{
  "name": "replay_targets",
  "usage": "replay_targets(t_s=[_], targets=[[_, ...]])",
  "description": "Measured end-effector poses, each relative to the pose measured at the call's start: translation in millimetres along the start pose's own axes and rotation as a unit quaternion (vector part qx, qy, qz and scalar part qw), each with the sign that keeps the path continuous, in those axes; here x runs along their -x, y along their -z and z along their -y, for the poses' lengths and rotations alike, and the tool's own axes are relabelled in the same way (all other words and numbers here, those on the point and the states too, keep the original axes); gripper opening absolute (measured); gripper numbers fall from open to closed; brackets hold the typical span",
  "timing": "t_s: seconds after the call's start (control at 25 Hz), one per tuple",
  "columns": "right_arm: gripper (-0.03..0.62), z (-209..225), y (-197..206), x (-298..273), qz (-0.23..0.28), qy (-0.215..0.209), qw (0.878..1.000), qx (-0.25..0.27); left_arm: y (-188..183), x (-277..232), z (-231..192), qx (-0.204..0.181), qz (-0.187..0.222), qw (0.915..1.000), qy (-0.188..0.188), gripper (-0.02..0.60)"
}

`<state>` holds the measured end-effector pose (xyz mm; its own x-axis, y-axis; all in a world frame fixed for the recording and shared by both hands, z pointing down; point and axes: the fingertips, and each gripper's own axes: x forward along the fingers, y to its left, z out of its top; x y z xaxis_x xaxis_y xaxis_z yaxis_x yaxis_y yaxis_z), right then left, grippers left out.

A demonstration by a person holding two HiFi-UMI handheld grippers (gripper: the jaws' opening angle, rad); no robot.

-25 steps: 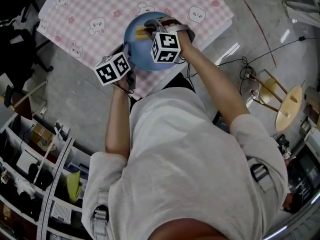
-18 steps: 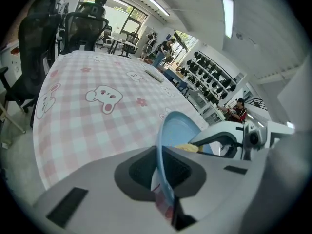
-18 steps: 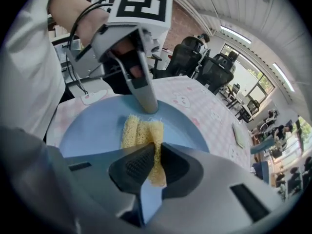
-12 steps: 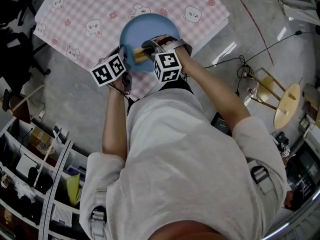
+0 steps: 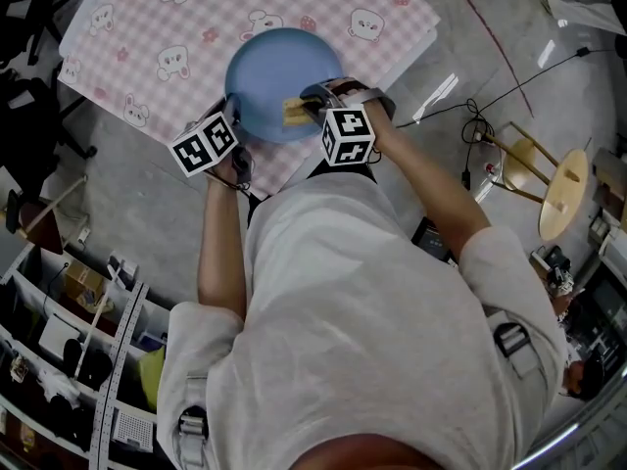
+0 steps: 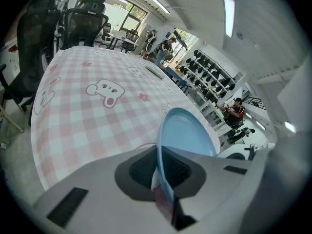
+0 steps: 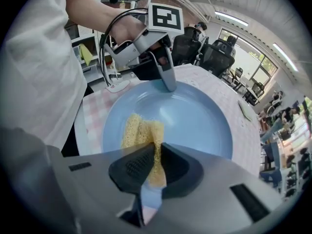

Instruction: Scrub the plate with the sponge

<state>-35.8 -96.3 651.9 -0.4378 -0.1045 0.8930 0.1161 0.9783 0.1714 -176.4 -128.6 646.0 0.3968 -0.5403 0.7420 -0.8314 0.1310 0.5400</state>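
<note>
The plate (image 5: 279, 81) is a plain blue, shallow dish. Its near rim sits edge-on between the jaws of the left gripper (image 5: 235, 117), which are clamped shut on it; in that gripper's own view the rim (image 6: 187, 133) runs straight out from between the pads of the left gripper (image 6: 163, 162). It looks stiff and smooth-glazed, so probably slippery and liable to swivel in a rim pinch once it is pushed on. A deeper bite on the rim, directly opposite the scrubbing, would likely hold it steadier. Whether it lies flat or is tipped up slightly cannot be told.

The sponge (image 7: 141, 130) is yellow, coarse and soft. The right gripper (image 7: 153, 162) is closed on it, squeezing its back end narrow between the pads, while the free front end bulges just ahead of the jaws and presses on the plate's inner face (image 7: 185, 116). It is light and will give, so it should be pinched near its middle to keep it from folding away. From the head view, the sponge (image 5: 294, 113) lies just off the tips of the right gripper (image 5: 312, 106).

Under the plate is a pink checked tablecloth (image 5: 167, 37) printed with cartoon animals. No brand, label or readable writing shows anywhere; the gripper cubes (image 5: 350, 135) carry only black-and-white square markers.
</note>
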Motion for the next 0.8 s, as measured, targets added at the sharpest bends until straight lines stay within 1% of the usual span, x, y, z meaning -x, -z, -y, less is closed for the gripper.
replay_targets(t_s=[0.2, 0.32, 0.44, 0.64, 0.8], targets=[[0.044, 15, 23, 3, -0.013, 0.016, 0.999, -0.05, -2, 1, 0, -0.008, 0.002, 1.0, 0.001, 0.028], [0.044, 36, 32, 3, -0.024, 0.04, 0.996, -0.078, -4, 1, 1, -0.015, 0.001, 0.9999, 0.001, 0.028], [0.043, 63, 37, 1, -0.035, 0.069, 0.993, -0.088, -3, 1, 2, -0.014, 0.001, 0.9999, 0.0, 0.029], [0.044, 114, 32, -9, -0.047, 0.108, 0.988, -0.104, -6, 2, 4, -0.014, -0.002, 0.9999, 0.002, 0.029], [0.044, 144, 13, -20, -0.044, 0.133, 0.984, -0.109, -4, 1, 9, -0.011, 0.0, 0.9999, -0.003, 0.031]])
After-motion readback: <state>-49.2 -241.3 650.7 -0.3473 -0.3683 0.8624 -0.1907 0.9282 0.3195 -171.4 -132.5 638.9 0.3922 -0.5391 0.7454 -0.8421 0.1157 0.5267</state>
